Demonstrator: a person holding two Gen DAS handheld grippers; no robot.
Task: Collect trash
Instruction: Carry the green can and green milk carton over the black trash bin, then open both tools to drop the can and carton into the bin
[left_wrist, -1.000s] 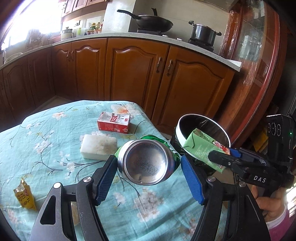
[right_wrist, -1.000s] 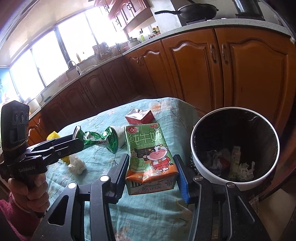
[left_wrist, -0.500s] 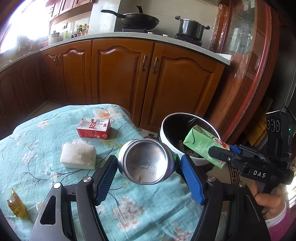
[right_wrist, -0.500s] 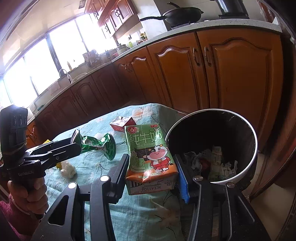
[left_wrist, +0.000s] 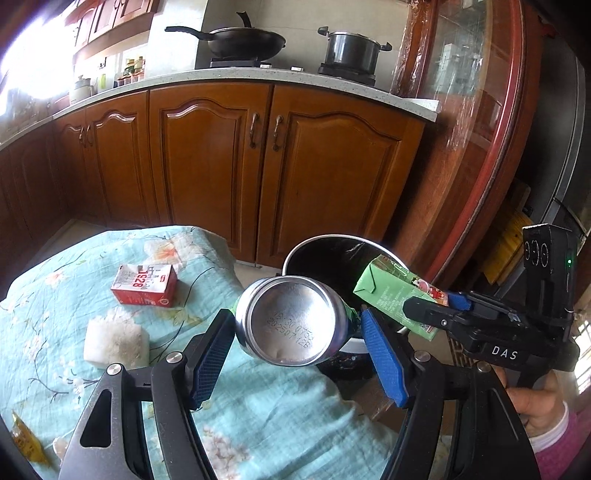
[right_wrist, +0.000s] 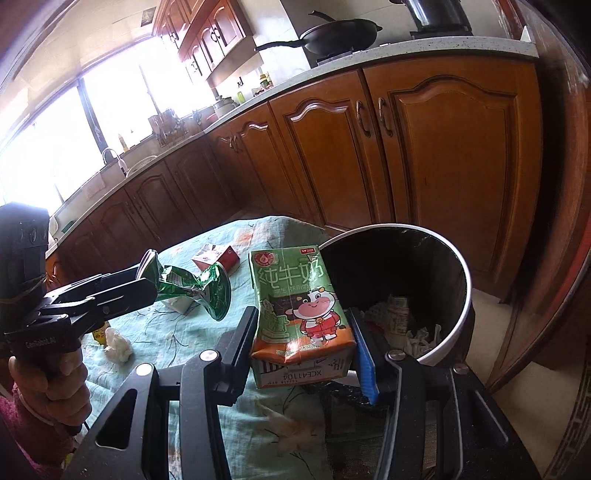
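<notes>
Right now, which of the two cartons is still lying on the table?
The red carton lies on the floral tablecloth. The green milk carton is clamped in the right gripper, beside the bin.

Setting: domestic kitchen. Evidence: run of arched-panel wooden base cabinets (left_wrist: 207, 166) under a pale speckled worktop (left_wrist: 295, 79); black wok (left_wrist: 240, 40) and lidded stockpot (left_wrist: 351, 48) on a gas hob; sink with curved tap (right_wrist: 110, 157) below a bright window (right_wrist: 74, 122); wall cupboards (right_wrist: 210, 33); bottles and jars (left_wrist: 129, 70) along the worktop.
</notes>
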